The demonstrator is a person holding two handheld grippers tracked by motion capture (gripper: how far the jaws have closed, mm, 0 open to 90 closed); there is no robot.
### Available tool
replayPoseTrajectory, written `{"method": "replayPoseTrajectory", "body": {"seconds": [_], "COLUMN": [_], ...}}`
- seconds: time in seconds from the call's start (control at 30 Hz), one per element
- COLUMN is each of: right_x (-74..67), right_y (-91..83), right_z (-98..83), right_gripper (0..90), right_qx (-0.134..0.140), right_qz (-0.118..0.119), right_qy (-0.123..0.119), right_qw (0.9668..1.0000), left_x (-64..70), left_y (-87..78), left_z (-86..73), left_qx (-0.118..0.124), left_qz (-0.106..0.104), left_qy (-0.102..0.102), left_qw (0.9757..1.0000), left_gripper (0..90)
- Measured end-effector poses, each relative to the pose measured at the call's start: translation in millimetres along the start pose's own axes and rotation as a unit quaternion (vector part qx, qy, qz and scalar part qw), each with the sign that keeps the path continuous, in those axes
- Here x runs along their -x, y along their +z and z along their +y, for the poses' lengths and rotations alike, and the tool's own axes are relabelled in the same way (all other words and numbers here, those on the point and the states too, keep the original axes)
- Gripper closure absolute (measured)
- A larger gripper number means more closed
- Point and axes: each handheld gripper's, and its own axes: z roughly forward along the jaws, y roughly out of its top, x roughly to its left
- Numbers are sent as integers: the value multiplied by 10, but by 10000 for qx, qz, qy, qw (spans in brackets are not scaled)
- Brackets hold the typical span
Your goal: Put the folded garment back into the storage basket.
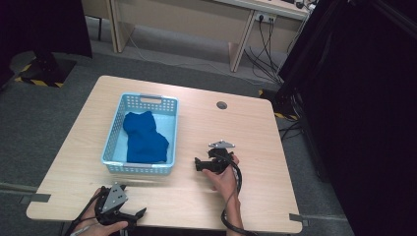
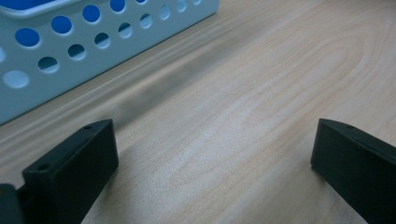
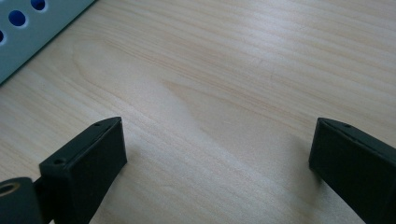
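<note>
- The crumpled dark-blue cloth (image 1: 143,138) already lies inside the perforated light-blue plastic basket (image 1: 169,135) on the pale wooden desk (image 1: 255,123), left of centre.
- Left gripper (image 1: 132,215) and right gripper (image 1: 197,164): fingers spread wide, empty; judged finished.

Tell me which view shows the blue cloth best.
The high view: the whole blue cloth lies crumpled inside the light blue basket. The left gripper view catches only blue patches through the basket's wall holes; the right gripper view shows a corner of the basket with blue behind two holes.

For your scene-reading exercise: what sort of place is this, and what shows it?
Probably a lab or office workroom: a wooden table on grey carpet, desk legs with trailing cables behind, hazard-striped stand base.
</note>
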Motion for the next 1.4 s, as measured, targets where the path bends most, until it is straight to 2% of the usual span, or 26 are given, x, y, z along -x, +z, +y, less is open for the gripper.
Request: {"method": "replayPoseTrajectory", "body": {"seconds": [0.63,1.4], "right_x": [139,205], "right_y": [-103,-224], "right_z": [-100,-222], "right_gripper": [44,44], "right_qx": [-1,1], "right_qz": [-94,-131], "right_qy": [96,138], "right_qw": [9999,9998], "left_x": [0,1], "left_y": [0,1], "left_z": [0,0], "left_qx": [0,2], "left_qz": [1,7], "left_qy": [1,-2], "left_qw": [10000,10000], "left_gripper": [0,0]}}
